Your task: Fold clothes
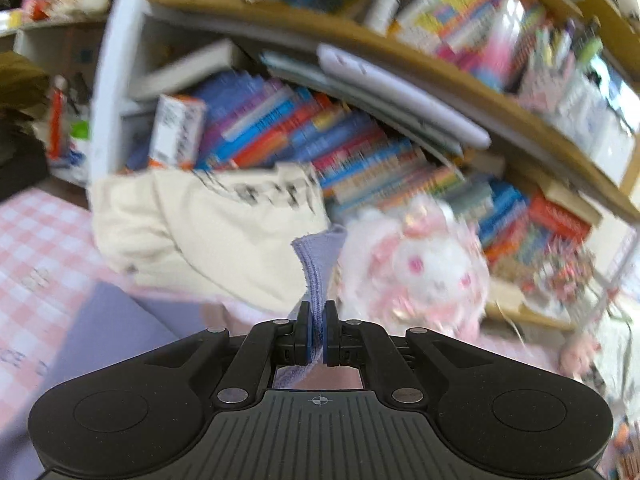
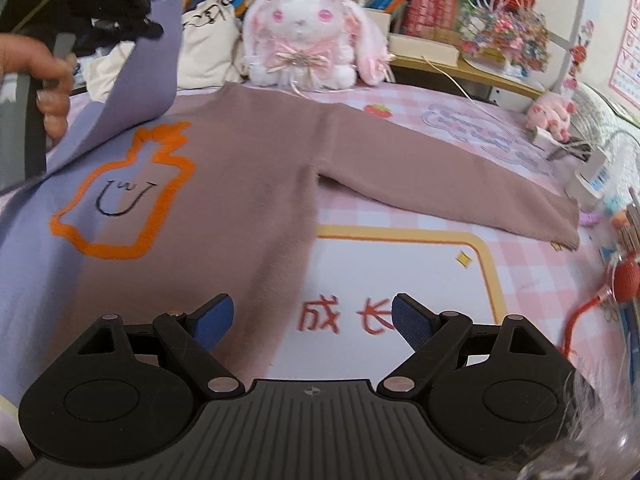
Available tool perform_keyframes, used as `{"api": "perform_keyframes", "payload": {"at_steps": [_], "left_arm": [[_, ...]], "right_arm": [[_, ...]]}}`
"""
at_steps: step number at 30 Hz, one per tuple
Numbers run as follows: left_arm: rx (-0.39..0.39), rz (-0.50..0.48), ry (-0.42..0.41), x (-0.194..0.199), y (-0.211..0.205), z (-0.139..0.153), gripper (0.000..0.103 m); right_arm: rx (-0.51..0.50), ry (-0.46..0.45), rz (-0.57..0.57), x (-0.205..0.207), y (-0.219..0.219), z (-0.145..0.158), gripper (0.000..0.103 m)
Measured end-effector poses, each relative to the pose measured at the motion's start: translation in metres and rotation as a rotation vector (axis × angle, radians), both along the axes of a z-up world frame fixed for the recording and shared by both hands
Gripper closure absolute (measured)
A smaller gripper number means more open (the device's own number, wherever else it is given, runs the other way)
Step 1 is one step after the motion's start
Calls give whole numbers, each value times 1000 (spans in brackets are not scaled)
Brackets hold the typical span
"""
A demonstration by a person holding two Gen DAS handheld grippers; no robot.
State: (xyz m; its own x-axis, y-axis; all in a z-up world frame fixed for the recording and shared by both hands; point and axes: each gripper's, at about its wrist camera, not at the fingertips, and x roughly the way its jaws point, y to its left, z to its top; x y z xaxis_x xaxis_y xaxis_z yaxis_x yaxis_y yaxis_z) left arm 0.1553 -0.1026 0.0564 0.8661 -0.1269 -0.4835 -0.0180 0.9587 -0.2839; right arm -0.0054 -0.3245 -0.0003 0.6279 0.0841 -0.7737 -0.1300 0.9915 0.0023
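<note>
Surface: pink-and-white checked bed cover (image 2: pixel 520 280) with a white printed panel bordered in yellow; bookshelves (image 1: pixel 360 152) packed with books stood behind it.
Sweater (image 2: pixel 248 184): two-tone, lilac on one half and dusty mauve on the other, lay spread flat on the cover with an orange outline figure on its chest.
Mauve sleeve (image 2: pixel 460 176): stretched flat toward the right edge of the bed.
Lilac sleeve (image 1: pixel 320 264): lifted off the cover and hanging in the air at upper left of the right-wrist view.
Left tongs (image 1: pixel 318 320): closed tight on the ribbed edge of the lilac sleeve, with fabric pinched between the blue pads.
Hand (image 2: pixel 44 84): gripped the left tool's handle, at the left edge of the right-wrist view.
Right tongs (image 2: pixel 312 316): spread wide and holding nothing, above the sweater's lower right edge and the white panel.
Plush rabbit (image 2: pixel 304 28): white and pink, seated beyond the sweater's collar, against the shelves.
Cream drawstring bag (image 2: pixel 212 48): just left of the rabbit.
</note>
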Motion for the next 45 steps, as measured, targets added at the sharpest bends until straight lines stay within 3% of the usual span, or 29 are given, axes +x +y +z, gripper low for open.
{"api": "perform_keyframes", "payload": {"at_steps": [3,4,5,7,8,10,13,16,22,28,32,33,37,45], "left_arm": [[7,-79,30,0,-10,-9,88],[10,-108,20,-6,-9,-9,75],[16,-135,3,-15,-8,-7,52],[47,-177,-42,-36,-3,-4,29],[81,-184,-74,-51,3,-2,29],[182,-184,-79,-76,16,-5,29],[367,-124,-21,-111,44,-17,29],[432,-18,82,-138,83,-30,29],[264,123,242,-156,157,-49,31],[162,39,362,-148,177,-72,71],[141,-4,368,-150,178,-78,96],[135,-14,369,-148,179,-77,98],[114,-10,362,-147,192,-74,99],[169,-45,352,-142,207,-70,99]], "right_arm": [[4,1,-9,-3,-6,-1,17],[5,-1,-12,-4,-7,-1,17],[8,-3,-16,-4,-8,-1,17],[16,-7,-26,-4,-9,-1,17],[20,-11,-30,-4,-10,-1,17],[31,-19,-41,-4,-10,0,17],[46,-14,-59,-5,-10,-2,17],[45,18,-65,-8,-10,-6,19],[70,88,-82,-21,-5,-13,30],[76,125,-123,-35,7,-18,43],[88,103,-127,-39,17,-18,73],[104,98,-121,-40,20,-18,85],[95,65,-160,-41,34,-20,87],[120,35,-199,-42,55,-24,87]]}}
